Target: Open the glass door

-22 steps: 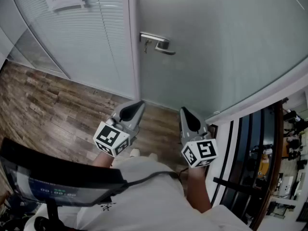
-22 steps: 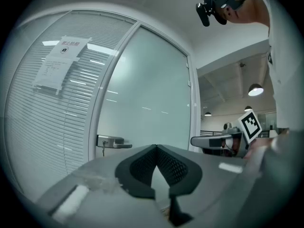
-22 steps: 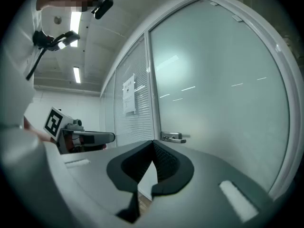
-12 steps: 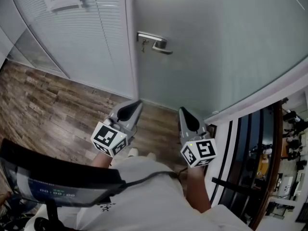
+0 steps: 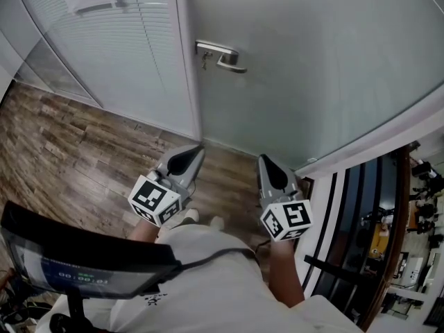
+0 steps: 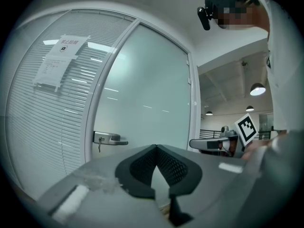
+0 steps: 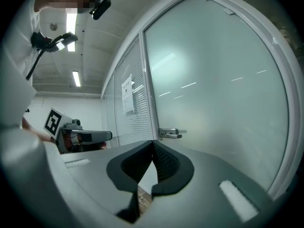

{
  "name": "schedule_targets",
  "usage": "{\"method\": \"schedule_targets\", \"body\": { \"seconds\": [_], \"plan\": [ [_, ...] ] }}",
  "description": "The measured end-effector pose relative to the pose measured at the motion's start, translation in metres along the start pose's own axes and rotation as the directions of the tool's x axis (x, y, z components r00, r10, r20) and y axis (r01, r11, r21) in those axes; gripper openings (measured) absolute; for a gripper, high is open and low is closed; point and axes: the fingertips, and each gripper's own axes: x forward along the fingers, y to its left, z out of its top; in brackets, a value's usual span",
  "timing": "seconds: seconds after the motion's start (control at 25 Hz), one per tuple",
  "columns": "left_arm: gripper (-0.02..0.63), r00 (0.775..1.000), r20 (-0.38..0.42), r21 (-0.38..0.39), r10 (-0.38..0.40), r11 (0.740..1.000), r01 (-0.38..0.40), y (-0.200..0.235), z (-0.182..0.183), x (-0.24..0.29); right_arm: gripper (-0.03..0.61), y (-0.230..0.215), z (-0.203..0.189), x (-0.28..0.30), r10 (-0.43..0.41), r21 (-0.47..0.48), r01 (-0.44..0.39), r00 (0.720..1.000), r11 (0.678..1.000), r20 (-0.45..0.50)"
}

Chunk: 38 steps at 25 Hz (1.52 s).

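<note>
Straight ahead on the far side, the pale frosted glass door (image 5: 319,68) stands closed. Its silver lever handle (image 5: 222,55) sits at its left edge, a small key (image 5: 205,64) below it. Nearer, well apart from the handle, the left tongs (image 5: 197,151) and right tongs (image 5: 266,161) are each pinched together on nothing. Left of the door stands a slatted white glass panel (image 5: 139,68), above the brown wood-plank floor (image 5: 62,144).

A white top (image 5: 208,283) was worn, crossed by a dark cable (image 5: 223,251). The left gripper (image 5: 196,149) and right gripper (image 5: 263,159) were formed as grey tapering shells. Each was fitted with a white cube (image 5: 154,200) bearing black square markers, and with black ribbed fingers (image 6: 139,165).
</note>
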Motion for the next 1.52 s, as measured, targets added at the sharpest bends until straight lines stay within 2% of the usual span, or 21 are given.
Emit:
{"method": "schedule_targets", "body": {
  "seconds": [0.2, 0.48, 0.8, 1.2, 1.52],
  "plan": [
    [0.002, 1.000, -0.022, 0.001, 0.001, 1.000, -0.001, -0.003, -0.005, 0.011, 0.008, -0.011, -0.005, -0.002, 0.003, 0.008, -0.003, 1.000, 1.000, -0.011],
    [0.002, 1.000, -0.010, -0.004, 0.010, 1.000, -0.010, -0.022, -0.002, 0.023, 0.008, -0.034, -0.005, -0.016, -0.005, 0.034, 0.005, 1.000, 0.999, -0.011],
    [0.003, 1.000, 0.001, 0.027, 0.004, 1.000, -0.004, -0.018, 0.002, 0.031, 0.008, -0.030, -0.003, -0.004, 0.024, -0.004, -0.024, 1.000, 1.000, 0.000],
    [0.003, 1.000, 0.012, 0.010, -0.016, 1.000, 0.016, 0.016, -0.011, 0.017, 0.009, 0.002, -0.008, 0.028, 0.027, -0.052, -0.027, 1.000, 0.998, 0.002],
    [0.003, 0.994, 0.019, 0.019, -0.106, 0.994, 0.106, 0.100, -0.009, 0.039, 0.009, 0.010, -0.017, 0.123, -0.020, -0.089, 0.017, 0.999, 0.996, -0.033]
  ]
}}
